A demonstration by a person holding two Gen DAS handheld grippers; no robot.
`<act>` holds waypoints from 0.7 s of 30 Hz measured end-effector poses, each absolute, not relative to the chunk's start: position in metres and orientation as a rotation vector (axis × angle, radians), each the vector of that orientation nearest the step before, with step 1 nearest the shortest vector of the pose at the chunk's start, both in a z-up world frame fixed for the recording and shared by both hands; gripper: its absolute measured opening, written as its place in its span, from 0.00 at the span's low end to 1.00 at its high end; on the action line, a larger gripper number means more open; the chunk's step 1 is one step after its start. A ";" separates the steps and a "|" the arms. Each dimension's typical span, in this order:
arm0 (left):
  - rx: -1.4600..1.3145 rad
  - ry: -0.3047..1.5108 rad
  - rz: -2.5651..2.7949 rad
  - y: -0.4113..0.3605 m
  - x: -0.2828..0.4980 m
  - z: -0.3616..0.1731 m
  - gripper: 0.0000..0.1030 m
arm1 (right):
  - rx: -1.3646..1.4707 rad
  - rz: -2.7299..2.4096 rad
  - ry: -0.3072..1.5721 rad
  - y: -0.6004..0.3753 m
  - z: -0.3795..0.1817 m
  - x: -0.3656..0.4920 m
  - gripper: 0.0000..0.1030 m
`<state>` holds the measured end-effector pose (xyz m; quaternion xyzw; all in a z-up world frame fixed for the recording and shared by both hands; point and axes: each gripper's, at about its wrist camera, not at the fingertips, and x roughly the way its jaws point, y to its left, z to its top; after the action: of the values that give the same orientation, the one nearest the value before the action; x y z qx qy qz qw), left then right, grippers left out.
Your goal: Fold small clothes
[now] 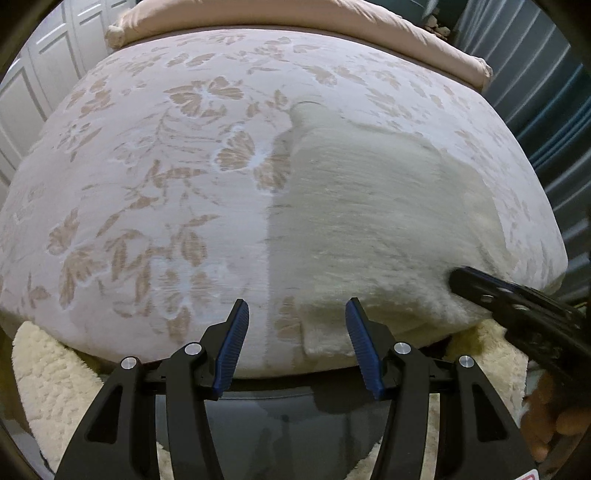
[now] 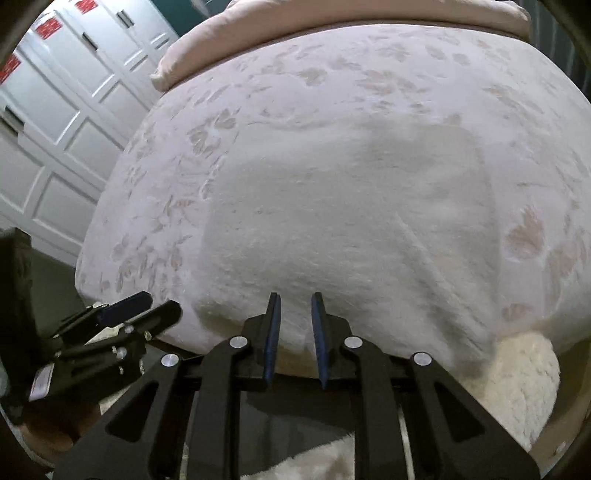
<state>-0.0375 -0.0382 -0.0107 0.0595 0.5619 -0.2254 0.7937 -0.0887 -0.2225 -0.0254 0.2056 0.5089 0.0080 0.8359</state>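
Note:
A cream fleecy garment (image 1: 369, 221) lies flat on the floral bedspread (image 1: 147, 184), folded into a rough rectangle with its near edge at the bed's front edge. My left gripper (image 1: 297, 314) is open and empty, hovering just above that near edge. In the right wrist view the garment (image 2: 332, 221) fills the middle. My right gripper (image 2: 295, 302) has its jaws apart by a narrow gap, empty, just above the garment's near edge. The right gripper also shows in the left wrist view (image 1: 509, 299) at the garment's right corner. The left gripper shows in the right wrist view (image 2: 140, 306).
A pink duvet roll (image 1: 295, 22) lies across the far end of the bed. White panelled wardrobe doors (image 2: 66, 110) stand to the left. A cream shaggy rug (image 1: 48, 376) lies on the floor below the bed's front edge.

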 end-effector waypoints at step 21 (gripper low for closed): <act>0.149 1.227 -0.519 -0.079 -0.026 -0.023 0.55 | 0.547 -0.214 1.052 -0.347 -0.050 -0.056 0.26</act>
<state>-0.0261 -0.0789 -0.0228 0.0690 0.5688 -0.2406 0.7835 -0.0563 -0.3470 -0.0498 0.2572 0.4949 -0.1007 0.8239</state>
